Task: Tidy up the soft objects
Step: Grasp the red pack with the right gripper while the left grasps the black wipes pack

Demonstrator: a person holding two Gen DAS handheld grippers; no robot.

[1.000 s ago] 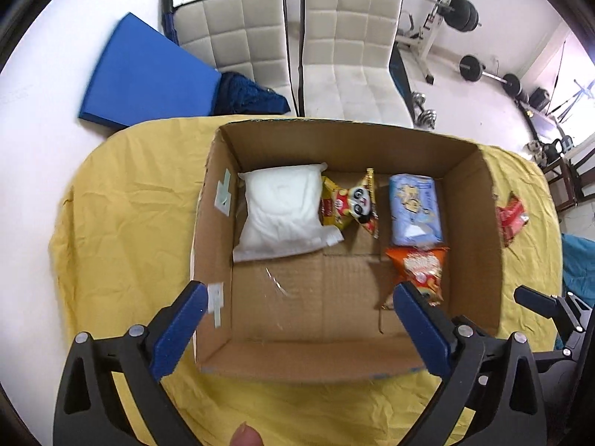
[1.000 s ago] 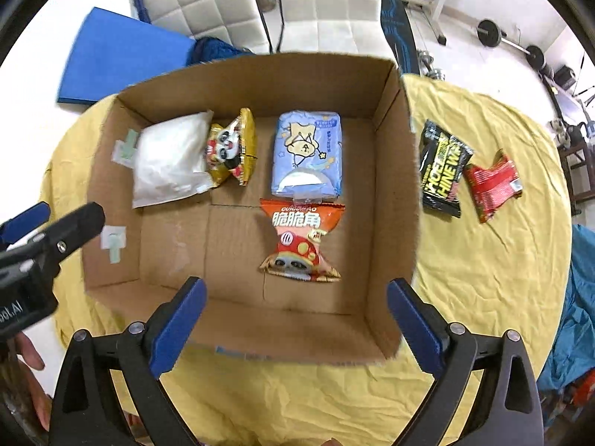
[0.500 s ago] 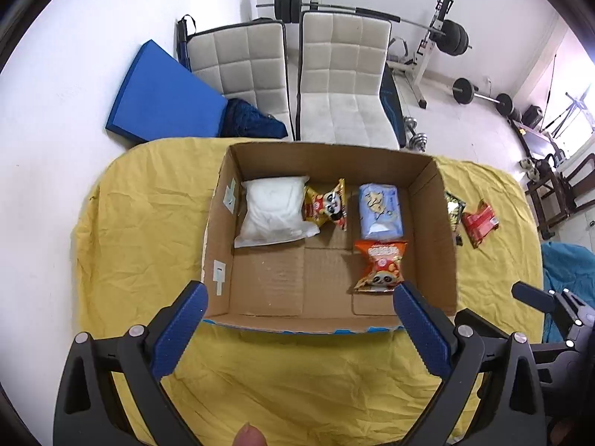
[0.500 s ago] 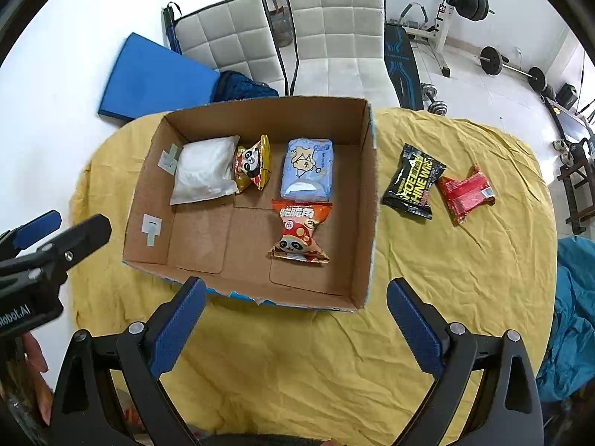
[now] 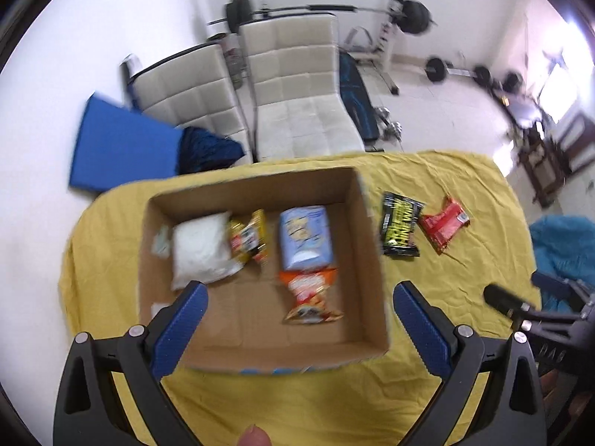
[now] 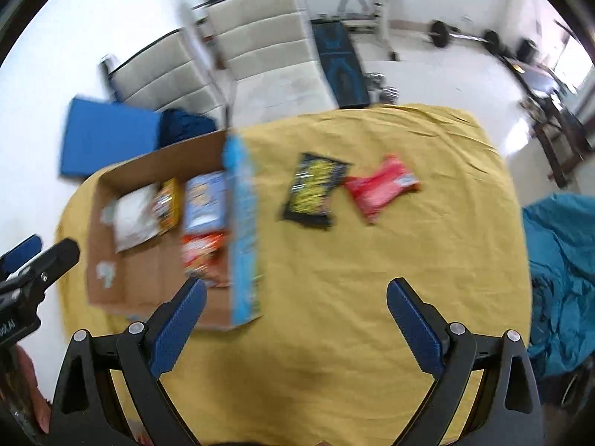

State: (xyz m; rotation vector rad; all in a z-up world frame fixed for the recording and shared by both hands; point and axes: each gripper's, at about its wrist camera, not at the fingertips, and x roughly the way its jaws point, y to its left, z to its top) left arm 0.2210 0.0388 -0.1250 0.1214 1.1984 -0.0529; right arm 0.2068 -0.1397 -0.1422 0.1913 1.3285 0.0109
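An open cardboard box [image 5: 366, 245] stands on the yellow tablecloth [image 5: 465, 260]. Inside lie a white soft pack [image 5: 200, 247], a yellow panda snack bag [image 5: 247, 239], a light-blue tissue pack [image 5: 305, 236] and an orange snack bag [image 5: 310, 293]. A black-and-yellow snack bag [image 5: 399, 223] [image 6: 312, 189] and a red packet [image 5: 444, 221] [image 6: 379, 186] lie on the cloth right of the box. My left gripper [image 5: 299, 319] is open and empty above the box's near edge. My right gripper [image 6: 295, 316] is open and empty over bare cloth, right of the box [image 6: 243, 230].
Two white padded chairs [image 5: 297, 93] and a blue mat [image 5: 122, 148] stand behind the table. Gym weights [image 5: 412, 11] are at the back. A teal cloth [image 6: 561, 267] lies off the table's right side.
Both grippers have pulled back from the box and swung right. The right view now centres on the cloth and the two loose packets. Nothing was picked up.
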